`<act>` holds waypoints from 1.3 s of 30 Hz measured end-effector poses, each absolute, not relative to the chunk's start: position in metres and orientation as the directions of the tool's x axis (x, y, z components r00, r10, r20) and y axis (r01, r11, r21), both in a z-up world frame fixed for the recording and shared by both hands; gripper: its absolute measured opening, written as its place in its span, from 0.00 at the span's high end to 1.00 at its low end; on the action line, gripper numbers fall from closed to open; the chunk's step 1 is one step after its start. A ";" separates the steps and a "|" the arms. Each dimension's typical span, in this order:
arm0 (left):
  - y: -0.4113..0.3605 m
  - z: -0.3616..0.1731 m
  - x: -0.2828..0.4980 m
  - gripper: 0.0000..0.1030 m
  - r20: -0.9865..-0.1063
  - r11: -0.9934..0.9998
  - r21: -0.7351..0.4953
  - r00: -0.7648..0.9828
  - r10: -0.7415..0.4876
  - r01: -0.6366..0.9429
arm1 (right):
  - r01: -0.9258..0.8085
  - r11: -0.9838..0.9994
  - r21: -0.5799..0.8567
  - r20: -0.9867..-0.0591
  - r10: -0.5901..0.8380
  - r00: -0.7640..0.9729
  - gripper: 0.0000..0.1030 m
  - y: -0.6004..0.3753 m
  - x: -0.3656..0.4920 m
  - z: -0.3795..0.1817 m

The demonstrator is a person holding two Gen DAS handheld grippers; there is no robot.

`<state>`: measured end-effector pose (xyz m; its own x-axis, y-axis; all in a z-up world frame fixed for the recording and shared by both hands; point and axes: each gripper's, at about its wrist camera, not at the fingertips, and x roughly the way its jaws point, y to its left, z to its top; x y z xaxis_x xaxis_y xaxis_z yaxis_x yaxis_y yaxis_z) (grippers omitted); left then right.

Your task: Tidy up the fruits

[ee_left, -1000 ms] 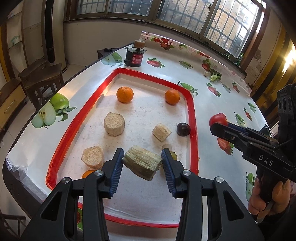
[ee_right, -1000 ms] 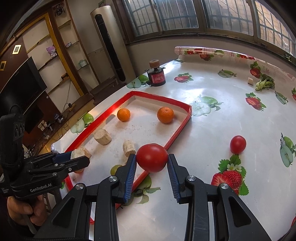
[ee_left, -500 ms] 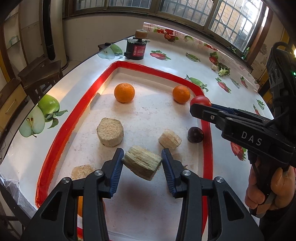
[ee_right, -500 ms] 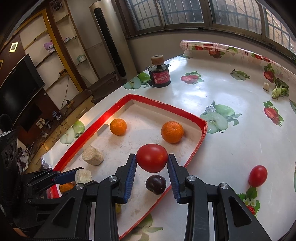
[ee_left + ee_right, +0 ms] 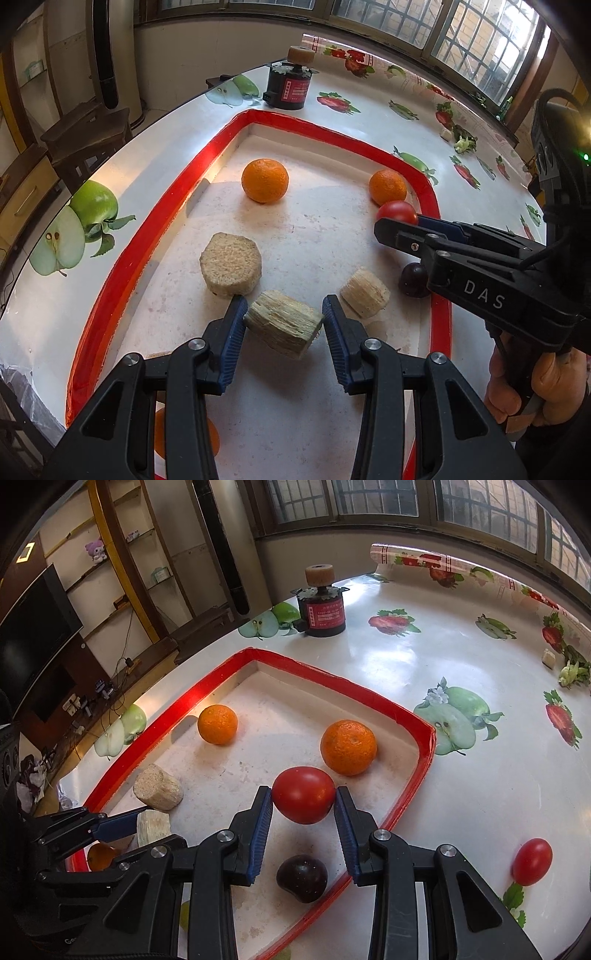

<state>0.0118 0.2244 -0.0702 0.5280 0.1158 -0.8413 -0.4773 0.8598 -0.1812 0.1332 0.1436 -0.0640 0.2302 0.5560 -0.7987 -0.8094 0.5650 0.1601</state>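
A red-rimmed white tray (image 5: 155,218) (image 5: 413,786) lies on the fruit-print table. Over its near part my left gripper (image 5: 283,321) is shut on a pale fibrous chunk (image 5: 282,323), also seen from the right wrist as the chunk (image 5: 153,827). Held above the tray's right side, a red tomato (image 5: 303,794) (image 5: 397,212) sits in my right gripper (image 5: 303,797), which is shut on it. Two oranges (image 5: 265,180) (image 5: 387,186) rest at the tray's far end. A dark plum (image 5: 302,878) (image 5: 413,278) lies beneath the right gripper.
More fibrous chunks (image 5: 231,264) (image 5: 365,292) and a third orange (image 5: 184,435) lie in the tray. A small red tomato (image 5: 532,861) sits on the table right of the tray. A black-and-red jar (image 5: 324,611) stands beyond it. A hand (image 5: 532,384) grips the right tool.
The right gripper has carried the tomato from outside the tray's right rim to over the tray, near the orange and plum. The left gripper moved forward and lower with its chunk.
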 end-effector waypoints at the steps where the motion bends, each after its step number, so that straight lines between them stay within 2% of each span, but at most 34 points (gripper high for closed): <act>1: 0.224 -0.071 0.012 0.61 -0.842 0.859 -0.180 0.526 0.117 -0.479 | -0.808 0.567 0.161 -0.802 0.552 0.228 0.66 0.144 0.134 -0.066; 8: 0.225 -0.070 0.013 0.61 -0.852 0.849 -0.170 0.507 0.129 -0.500 | -0.804 0.569 0.172 -0.805 0.551 0.218 0.64 0.143 0.134 -0.069; 9: 0.226 -0.070 0.013 0.60 -0.853 0.848 -0.171 0.506 0.128 -0.502 | -0.804 0.568 0.174 -0.803 0.554 0.217 0.63 0.141 0.134 -0.068; 12: 0.224 -0.065 0.009 0.46 -0.850 0.848 -0.162 0.507 0.141 -0.506 | -0.810 0.557 0.184 -0.795 0.569 0.211 0.53 0.137 0.132 -0.062; 13: 0.222 -0.061 0.006 0.45 -0.844 0.850 -0.156 0.515 0.149 -0.502 | -0.811 0.556 0.181 -0.793 0.570 0.214 0.48 0.136 0.130 -0.059; 15: 0.219 -0.055 0.002 0.45 -0.836 0.855 -0.142 0.523 0.167 -0.499 | -0.812 0.559 0.169 -0.785 0.575 0.232 0.46 0.131 0.127 -0.054; 39: 0.176 -0.029 -0.007 0.45 -0.808 0.887 -0.160 0.573 0.133 -0.433 | -0.727 0.652 0.213 -0.748 0.587 0.308 0.43 0.027 0.111 -0.029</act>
